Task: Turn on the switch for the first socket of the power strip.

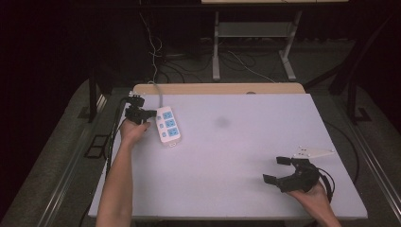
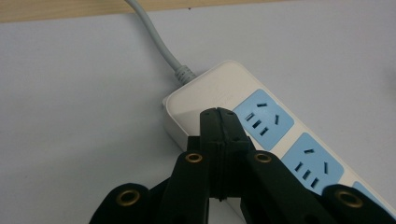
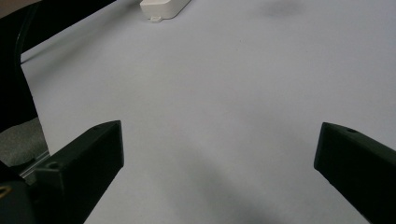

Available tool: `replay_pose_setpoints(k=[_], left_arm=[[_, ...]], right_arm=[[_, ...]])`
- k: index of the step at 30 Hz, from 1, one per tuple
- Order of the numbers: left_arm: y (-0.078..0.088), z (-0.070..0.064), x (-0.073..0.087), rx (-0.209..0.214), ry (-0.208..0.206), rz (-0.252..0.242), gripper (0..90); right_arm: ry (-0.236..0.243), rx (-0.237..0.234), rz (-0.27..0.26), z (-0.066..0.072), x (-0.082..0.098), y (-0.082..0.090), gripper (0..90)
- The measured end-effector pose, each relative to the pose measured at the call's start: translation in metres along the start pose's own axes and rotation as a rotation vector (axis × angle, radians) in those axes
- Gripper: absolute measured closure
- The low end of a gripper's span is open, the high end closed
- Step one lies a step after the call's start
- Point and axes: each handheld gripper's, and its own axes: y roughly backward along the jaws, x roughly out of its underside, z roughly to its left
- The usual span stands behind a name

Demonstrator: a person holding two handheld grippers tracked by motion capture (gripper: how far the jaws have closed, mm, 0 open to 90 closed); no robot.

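A white power strip (image 1: 168, 125) with three blue sockets lies at the table's far left, its grey cable (image 1: 157, 92) running off the back edge. My left gripper (image 1: 147, 115) is shut, jaws pressed together with nothing between them, tips over the strip's cable end (image 2: 205, 95). In the left gripper view the jaw tips (image 2: 218, 113) sit just beside the first blue socket (image 2: 263, 118). My right gripper (image 1: 278, 169) rests at the near right, jaws wide open over bare table. The right gripper view shows its two jaws far apart and the strip's end (image 3: 163, 7) far off.
The white table top (image 1: 227, 156) has a wooden strip (image 1: 217, 88) along its back edge. A faint dark smudge (image 1: 221, 122) marks the middle. A small white flat piece (image 1: 313, 153) lies just behind the right gripper. Dark floor, cables and a metal stand lie beyond.
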Motion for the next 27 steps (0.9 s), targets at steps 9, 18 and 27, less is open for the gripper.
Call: replay_pose_setpoints(k=[9, 18, 27], left_arm=[[0.018, -0.005, -0.005, 0.009, 0.01, -0.038, 89.1], [0.039, -0.018, -0.01, 0.016, -0.006, -0.072, 88.9], [0.059, -0.035, -0.011, 0.036, -0.047, -0.086, 85.8]], right_arm=[[-0.002, -0.001, -0.003, 0.001, 0.0, 0.001, 1.2], [0.003, -0.003, -0.007, 0.001, 0.0, 0.002, 1.2], [0.003, -0.003, -0.014, 0.001, -0.001, 0.002, 1.2]])
